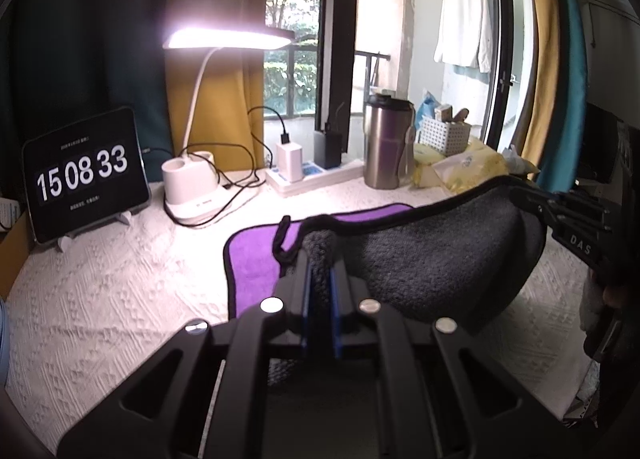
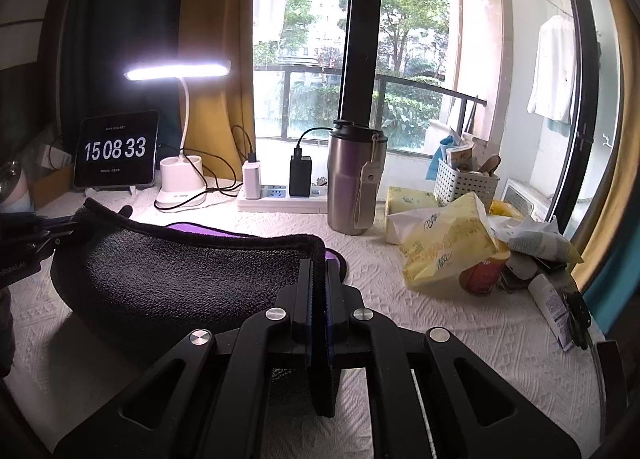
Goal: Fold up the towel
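Towel [image 1: 420, 259], dark grey on one face and purple on the other with black binding, hangs between your two tongs, lifted off the white textured table [image 1: 100, 299].

Nearest you, the left tongs [image 1: 320, 259] are clenched on one corner of the cloth; a ridge of grey pile stands up between the blue pads, and a small black hanging loop curls just left of them. The right tongs [image 2: 318, 275] are likewise pinched tight on the opposite corner, the black edge running up between their pads.

Between the two grips the raised edge sags in a shallow curve, grey side towards you. Beyond the tongs, the far part of the cloth lies flat on the table, purple face up.

Judging by this, you are in the middle of the first fold: the near edge is picked up and is being carried over the half that lies flat. The next move calls for taking both corners forward together, level with each other, and setting them down on the far corners so the edges line up before you let go.

Farther ahead stand a white lamp base [image 1: 192, 187] with trailing cables, a steel tumbler [image 2: 354, 183] and yellow tissue packs [image 2: 444, 247]. Keep the cloth short of them.
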`<state>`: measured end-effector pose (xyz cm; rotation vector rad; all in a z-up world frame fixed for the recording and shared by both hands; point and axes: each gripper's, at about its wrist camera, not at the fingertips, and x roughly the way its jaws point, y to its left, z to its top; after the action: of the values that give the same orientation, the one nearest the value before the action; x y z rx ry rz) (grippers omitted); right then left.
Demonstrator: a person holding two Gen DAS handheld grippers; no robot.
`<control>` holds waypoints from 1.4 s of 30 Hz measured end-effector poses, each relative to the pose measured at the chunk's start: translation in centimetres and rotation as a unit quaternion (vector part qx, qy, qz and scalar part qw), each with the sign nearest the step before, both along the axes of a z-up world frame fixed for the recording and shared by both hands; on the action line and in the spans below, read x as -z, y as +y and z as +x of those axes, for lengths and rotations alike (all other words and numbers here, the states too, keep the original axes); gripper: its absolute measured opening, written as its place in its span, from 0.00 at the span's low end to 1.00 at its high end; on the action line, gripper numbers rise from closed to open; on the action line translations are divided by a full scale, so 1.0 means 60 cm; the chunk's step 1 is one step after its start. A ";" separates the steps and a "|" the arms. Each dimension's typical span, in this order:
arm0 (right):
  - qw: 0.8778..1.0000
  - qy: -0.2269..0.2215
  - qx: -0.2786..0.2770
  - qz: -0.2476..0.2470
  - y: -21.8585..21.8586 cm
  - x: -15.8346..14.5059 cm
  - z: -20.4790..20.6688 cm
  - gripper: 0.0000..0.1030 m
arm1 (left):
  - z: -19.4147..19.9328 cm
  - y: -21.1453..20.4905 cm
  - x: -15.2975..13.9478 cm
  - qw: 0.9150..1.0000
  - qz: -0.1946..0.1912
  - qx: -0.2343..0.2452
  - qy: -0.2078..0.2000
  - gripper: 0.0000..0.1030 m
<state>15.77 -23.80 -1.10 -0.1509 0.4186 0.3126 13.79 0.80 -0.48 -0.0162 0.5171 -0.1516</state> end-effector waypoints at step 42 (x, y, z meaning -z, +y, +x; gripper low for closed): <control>0.998 0.018 0.000 -0.057 0.050 0.003 0.176 0.05 | 0.172 0.026 0.009 1.000 0.006 -0.020 0.005 0.08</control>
<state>26.33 -20.80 -1.28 -0.2562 0.4726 0.2931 24.12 2.38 -1.02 -0.0146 0.5277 -0.1095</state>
